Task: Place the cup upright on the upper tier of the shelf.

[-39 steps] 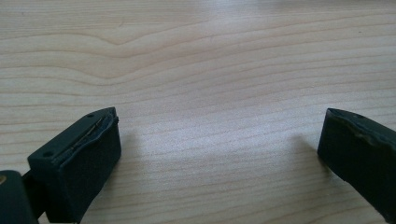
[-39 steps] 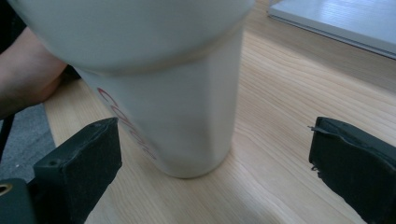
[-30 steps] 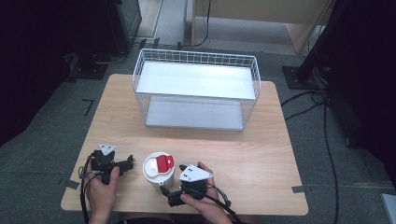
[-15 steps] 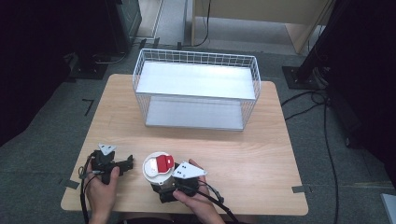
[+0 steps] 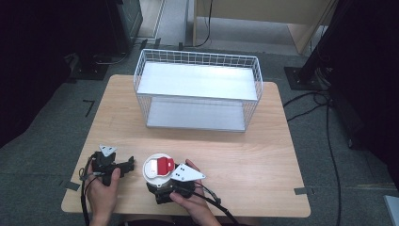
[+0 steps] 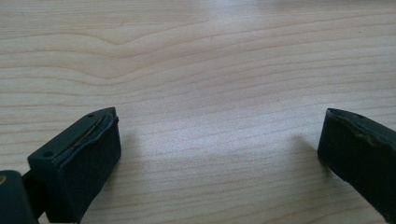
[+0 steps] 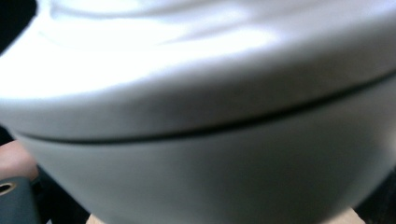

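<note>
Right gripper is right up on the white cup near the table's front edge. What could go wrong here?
The white cup stands near the table front edge, so a push from the right gripper might tip it. The right gripper view is blurred, so its grip cannot be confirmed. The left gripper, jaws open, sits close beside and could bump it.

One wooden table [image 5: 263, 160] carries everything. On it stands one white wire basket [image 5: 197, 89], with two flat white panels inside it (an upper shelf and a floor). There is one white lidded container [image 5: 155, 168], bearing one red tab [image 5: 165, 165] on its lid. Two hand-held grippers are present: the left gripper [image 5: 128, 165] and the right gripper [image 5: 162, 188], each topped by one grey three-cornered plate, so two plates. Two hands hold them, one apiece.
</note>
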{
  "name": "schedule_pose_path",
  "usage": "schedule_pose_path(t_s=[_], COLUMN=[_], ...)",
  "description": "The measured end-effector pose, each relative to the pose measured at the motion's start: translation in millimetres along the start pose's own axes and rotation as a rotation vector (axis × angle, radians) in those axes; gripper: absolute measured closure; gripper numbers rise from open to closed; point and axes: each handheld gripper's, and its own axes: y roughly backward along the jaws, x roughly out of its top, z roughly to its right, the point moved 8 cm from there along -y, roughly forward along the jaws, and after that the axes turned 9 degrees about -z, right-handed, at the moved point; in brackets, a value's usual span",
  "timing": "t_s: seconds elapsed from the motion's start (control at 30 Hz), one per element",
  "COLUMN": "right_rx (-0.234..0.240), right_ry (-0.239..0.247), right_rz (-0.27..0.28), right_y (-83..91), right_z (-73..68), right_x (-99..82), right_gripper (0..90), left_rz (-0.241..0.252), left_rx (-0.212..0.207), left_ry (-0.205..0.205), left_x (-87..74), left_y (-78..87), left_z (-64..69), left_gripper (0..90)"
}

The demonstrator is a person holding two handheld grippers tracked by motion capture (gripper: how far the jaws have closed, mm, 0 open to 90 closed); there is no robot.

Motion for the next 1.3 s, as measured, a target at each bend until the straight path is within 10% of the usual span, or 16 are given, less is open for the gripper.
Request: schedule_pose_path(t_s=[1.3], right_rx=[-0.091], right_ry=[0.081], right_rz=[0.209], right_y=[32.2], right_z=[-2.4], right_x=[49.7], right_gripper=[11.5], left_rz=[-0.002], left_rx=[0.0], left_ry=[-0.001], left_x=[-0.1], left_y=[0.1], left_z=[-0.1], left_gripper=[0.0])
